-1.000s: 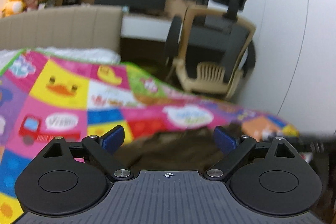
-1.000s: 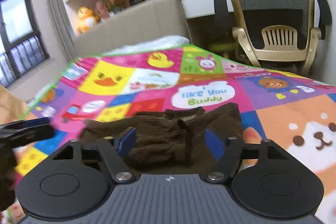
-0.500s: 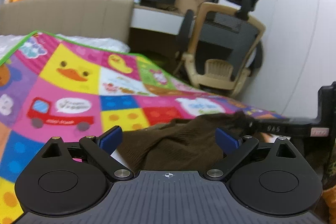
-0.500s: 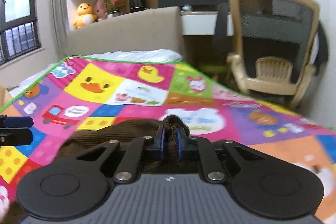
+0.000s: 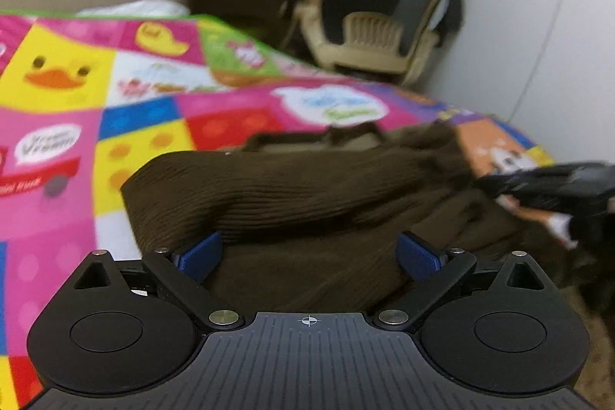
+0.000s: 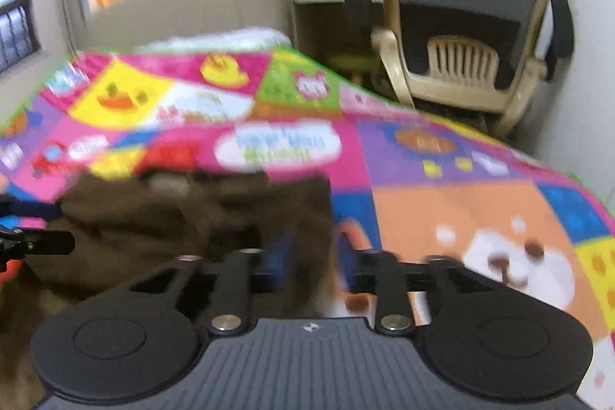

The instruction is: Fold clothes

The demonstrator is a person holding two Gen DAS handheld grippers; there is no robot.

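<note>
The right claw (image 6: 313,258) has just let go: half a second back it pinched the brown ribbed knit garment (image 5: 307,195), now its jaws have been opening, fabric edge loose between them. The left claw (image 5: 309,256) hangs wide open low over the folded cloth, so this fold looks laid down on the colourful cartoon-patterned bed cover (image 6: 461,202).

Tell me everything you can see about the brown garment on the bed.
The brown garment is a dark ribbed knit, bunched and partly folded over itself on the colourful cartoon blanket. One thick fold runs across it. The left gripper hovers open over its near edge; the right gripper, jaws just opening, sits at its right edge.
</note>
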